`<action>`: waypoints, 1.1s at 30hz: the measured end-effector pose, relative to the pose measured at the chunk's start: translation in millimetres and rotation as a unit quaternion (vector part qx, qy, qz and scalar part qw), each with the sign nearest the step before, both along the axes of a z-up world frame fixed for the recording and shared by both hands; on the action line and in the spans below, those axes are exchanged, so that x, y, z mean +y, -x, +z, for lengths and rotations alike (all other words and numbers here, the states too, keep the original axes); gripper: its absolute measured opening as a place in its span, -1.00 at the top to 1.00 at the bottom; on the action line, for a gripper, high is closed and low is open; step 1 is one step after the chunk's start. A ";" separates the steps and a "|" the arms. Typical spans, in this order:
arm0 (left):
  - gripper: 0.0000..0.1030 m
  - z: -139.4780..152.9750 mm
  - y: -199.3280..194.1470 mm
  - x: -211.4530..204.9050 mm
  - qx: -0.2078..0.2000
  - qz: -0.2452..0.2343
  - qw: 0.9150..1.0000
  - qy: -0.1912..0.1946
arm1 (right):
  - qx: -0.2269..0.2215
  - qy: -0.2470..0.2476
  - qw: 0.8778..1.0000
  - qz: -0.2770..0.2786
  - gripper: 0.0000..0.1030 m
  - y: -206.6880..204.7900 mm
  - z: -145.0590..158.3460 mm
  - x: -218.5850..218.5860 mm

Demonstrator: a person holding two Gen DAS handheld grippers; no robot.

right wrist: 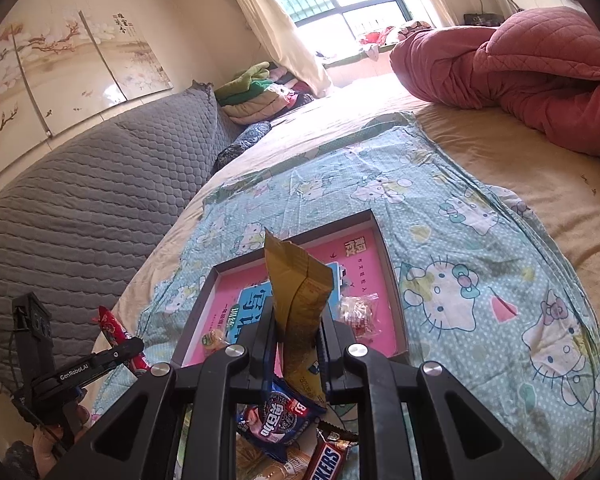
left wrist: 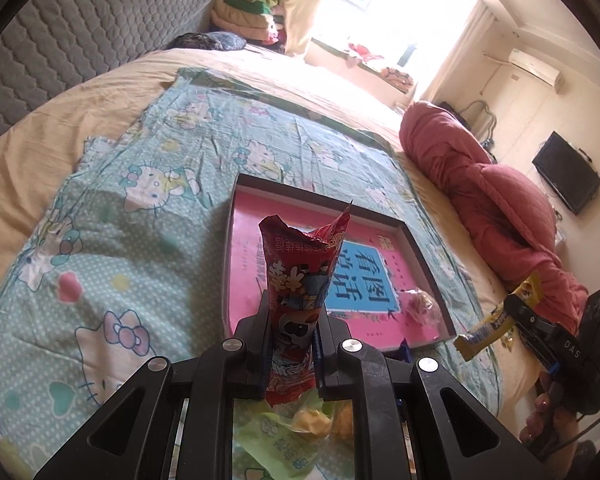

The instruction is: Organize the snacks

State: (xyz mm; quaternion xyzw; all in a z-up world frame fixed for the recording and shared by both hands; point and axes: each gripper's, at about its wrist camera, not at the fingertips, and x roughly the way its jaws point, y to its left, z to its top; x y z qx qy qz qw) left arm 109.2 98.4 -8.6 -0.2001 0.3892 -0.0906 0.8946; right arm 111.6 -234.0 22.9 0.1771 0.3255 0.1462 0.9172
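The left gripper [left wrist: 293, 344] is clamped on a red pack [left wrist: 296, 280], whose long axis runs straight out along the fingers, its torn top pointing away over the tray [left wrist: 236, 216]; the pack's lower end is hidden between the fingers, and its print is too crumpled to read. The right gripper [right wrist: 296, 344] is pinched on a yellow pack [right wrist: 298, 296] that likewise stands lengthwise between the fingers, top pointing toward the tray's [right wrist: 394, 280] far rim. Both packs are held above the near edge of the tray, which lies on a cat-print sheet [left wrist: 112, 240] on the bed. In the tray a clear candy bag [right wrist: 358, 314] lies near the right wall and a small round item [right wrist: 213, 338], hard to make out, near the left. Below the right gripper, an Oreo pack [right wrist: 278, 416] and a Snickers bar [right wrist: 326, 460] are partly cut off by the fingers.
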 end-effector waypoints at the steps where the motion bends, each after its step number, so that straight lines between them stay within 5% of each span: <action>1: 0.69 -0.1 -1.0 1.4 0.000 0.002 1.000 0.000 | 0.000 -0.001 1.000 0.000 0.65 -1.0 0.6 0.7; 33: 0.69 -31.0 -41.9 -22.5 0.012 -0.036 0.999 0.007 | 0.002 0.004 1.000 -0.018 0.65 -40.4 -19.4 20.1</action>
